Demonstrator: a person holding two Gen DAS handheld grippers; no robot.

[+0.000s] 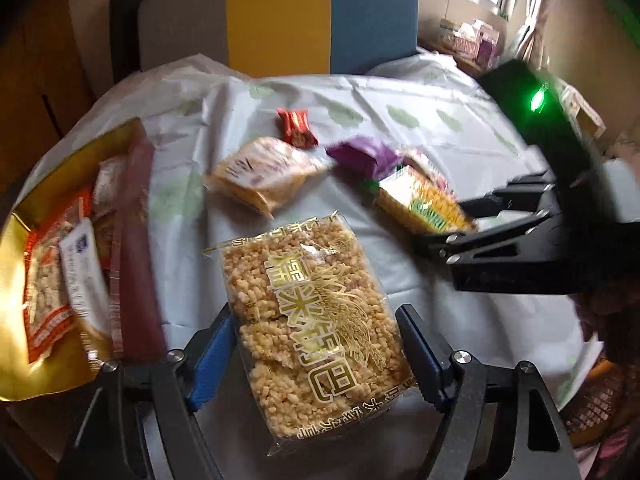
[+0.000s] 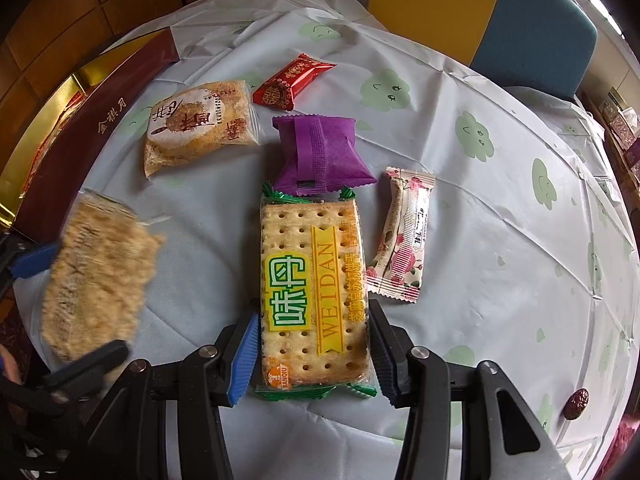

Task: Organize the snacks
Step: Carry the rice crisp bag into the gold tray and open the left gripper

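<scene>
The left gripper [image 1: 316, 356] is clamped on the rice cake [image 1: 308, 320], lifted beside the box [image 1: 136, 240] at the desk's left edge. The right gripper [image 2: 314, 356] fingers straddle the cracker [image 2: 312, 292] on the desk; whether they grip is unclear. Next: drop the rice cake into the box.

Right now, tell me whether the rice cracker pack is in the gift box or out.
Out. The rice cracker pack sits clamped between the left tongs, beside the gift box, not inside it.

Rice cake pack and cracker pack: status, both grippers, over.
Left gripper shut on rice cake pack. Right gripper around cracker pack, grip unconfirmed. Box left of the rice cake pack, nothing between.
</scene>
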